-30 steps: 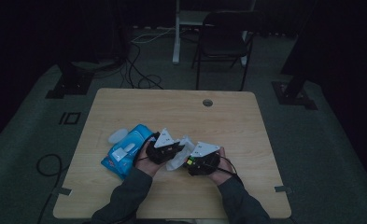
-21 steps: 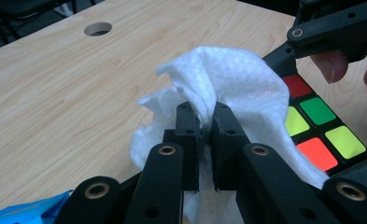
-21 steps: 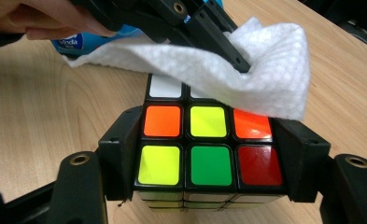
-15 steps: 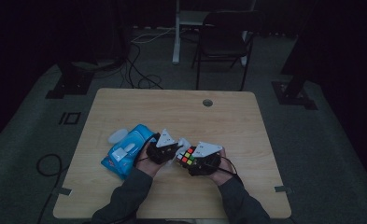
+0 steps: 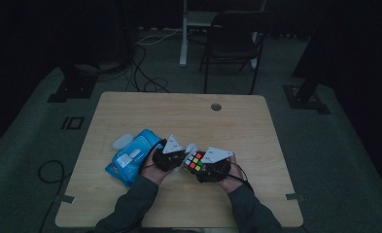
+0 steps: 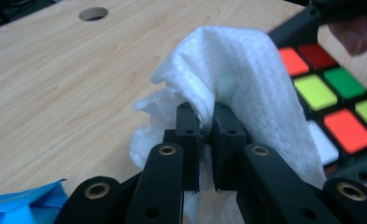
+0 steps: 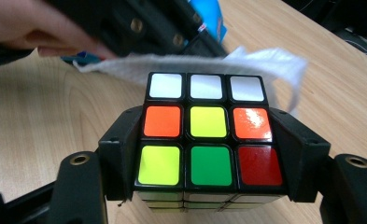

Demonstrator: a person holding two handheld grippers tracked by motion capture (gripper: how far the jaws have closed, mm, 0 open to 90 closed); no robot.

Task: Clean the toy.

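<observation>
Two grippers meet near the table's (image 5: 256, 121) 6 o'clock edge in the high view; the cube (image 5: 195, 160), hidden a second ago, now shows, so wiping looks underway. Left gripper (image 6: 205, 122) pinches the wipe (image 6: 237, 70) against the cube's 9 o'clock side. Right gripper (image 7: 208, 154) clamps the cube (image 7: 208, 128), wipe (image 7: 265, 63) at 12 o'clock.
</observation>
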